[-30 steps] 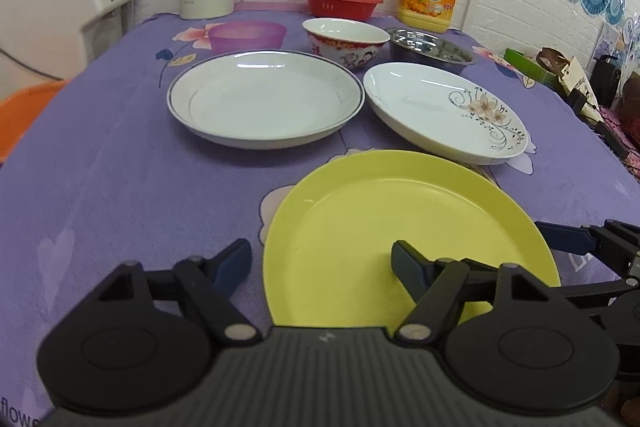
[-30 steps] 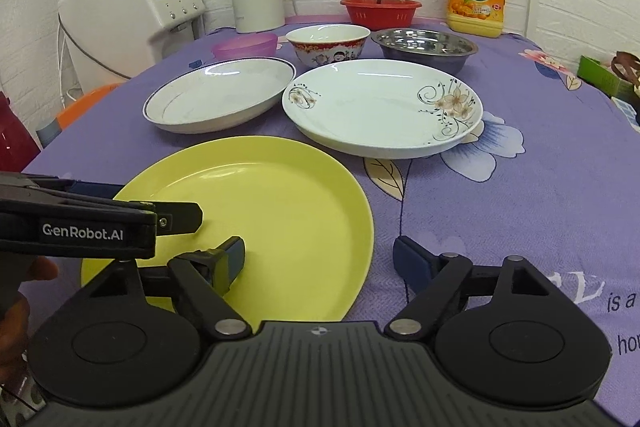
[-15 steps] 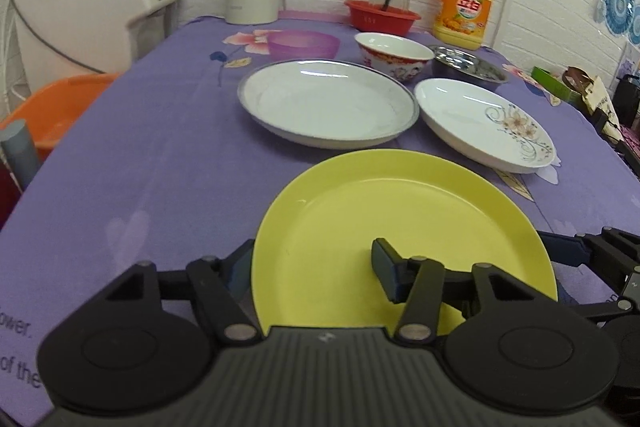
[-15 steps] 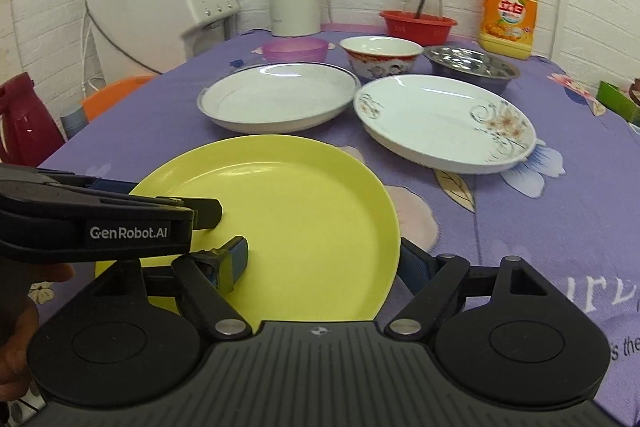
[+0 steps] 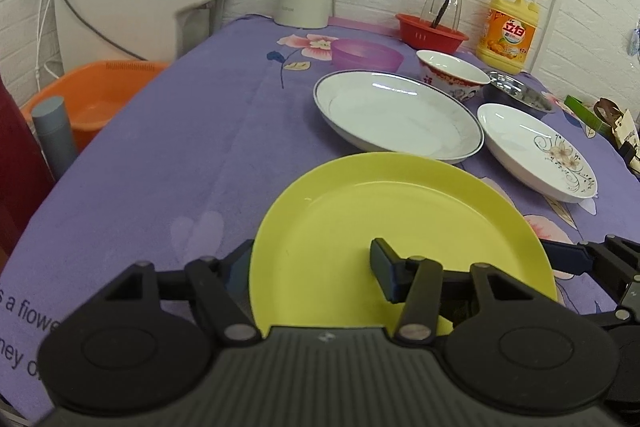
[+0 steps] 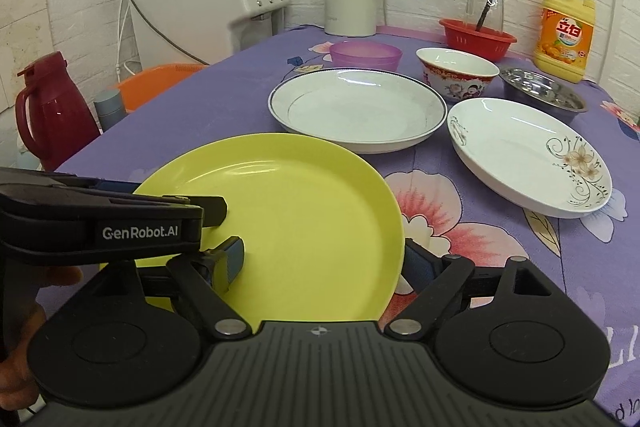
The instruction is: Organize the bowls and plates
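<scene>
A purple flowered worktop point(image 5: 192, 147) carries dishes laid out singly, apparently waiting to be stacked. Nearest the cameras, a yellow plate point(image 5: 400, 227) is held at both edges, probably so it lifts level. The left gripper point(image 5: 308, 267) has just been closing and now pinches the plate's left rim, one finger under the edge, one on top. The right gripper point(image 6: 320, 259) straddles the opposite rim, narrowed onto it the same way. Beyond lie a blue-rimmed white plate point(image 5: 396, 115), then a flower-patterned plate point(image 5: 536, 151) to its right, with bowls behind them.
</scene>
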`<state>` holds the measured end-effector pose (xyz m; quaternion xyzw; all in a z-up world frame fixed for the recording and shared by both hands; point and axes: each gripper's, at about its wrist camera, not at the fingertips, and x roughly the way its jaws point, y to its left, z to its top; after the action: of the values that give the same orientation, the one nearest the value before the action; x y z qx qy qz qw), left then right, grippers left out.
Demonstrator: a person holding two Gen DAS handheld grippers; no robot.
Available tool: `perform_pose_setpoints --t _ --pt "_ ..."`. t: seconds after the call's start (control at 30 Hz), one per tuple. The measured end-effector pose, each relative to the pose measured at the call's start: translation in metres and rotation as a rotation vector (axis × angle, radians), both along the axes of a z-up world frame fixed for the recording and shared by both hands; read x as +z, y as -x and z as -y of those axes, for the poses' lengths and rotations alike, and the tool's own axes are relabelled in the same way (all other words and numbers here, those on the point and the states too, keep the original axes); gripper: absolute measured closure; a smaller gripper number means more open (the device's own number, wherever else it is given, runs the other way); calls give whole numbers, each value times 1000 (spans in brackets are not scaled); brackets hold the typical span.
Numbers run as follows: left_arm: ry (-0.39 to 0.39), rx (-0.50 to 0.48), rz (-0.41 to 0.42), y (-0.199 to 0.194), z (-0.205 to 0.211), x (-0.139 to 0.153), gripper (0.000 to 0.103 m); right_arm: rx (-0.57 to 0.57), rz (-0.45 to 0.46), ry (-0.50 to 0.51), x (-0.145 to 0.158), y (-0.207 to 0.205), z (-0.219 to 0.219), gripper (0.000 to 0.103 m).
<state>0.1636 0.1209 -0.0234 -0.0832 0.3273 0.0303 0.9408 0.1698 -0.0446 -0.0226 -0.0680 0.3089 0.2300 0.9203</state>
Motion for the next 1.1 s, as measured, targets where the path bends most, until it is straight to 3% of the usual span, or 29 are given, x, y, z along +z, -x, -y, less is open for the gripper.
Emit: perform_pose_setpoints --t 0.17,0.3,0.37,0.57,0.77,1.1 --pt "-15 -4 5 -5 6 -5 49 0 -12 20 -5 -7 0 0" --pt "39 -25 1 -4 -6 -3 36 26 -70 -38 -6 -13 8 0" --pt "82 -24 8 -4 -14 1 32 14 -58 -61 0 -12 14 0" --pt "77 29 41 -10 -30 13 30 -41 -25 -114 16 -17 33 0" --pt "36 80 16 -31 -29 14 29 -72 -70 -131 9 -23 41 0" --pt "-67 76 9 -65 -13 24 26 -81 6 -70 26 -43 49 0"
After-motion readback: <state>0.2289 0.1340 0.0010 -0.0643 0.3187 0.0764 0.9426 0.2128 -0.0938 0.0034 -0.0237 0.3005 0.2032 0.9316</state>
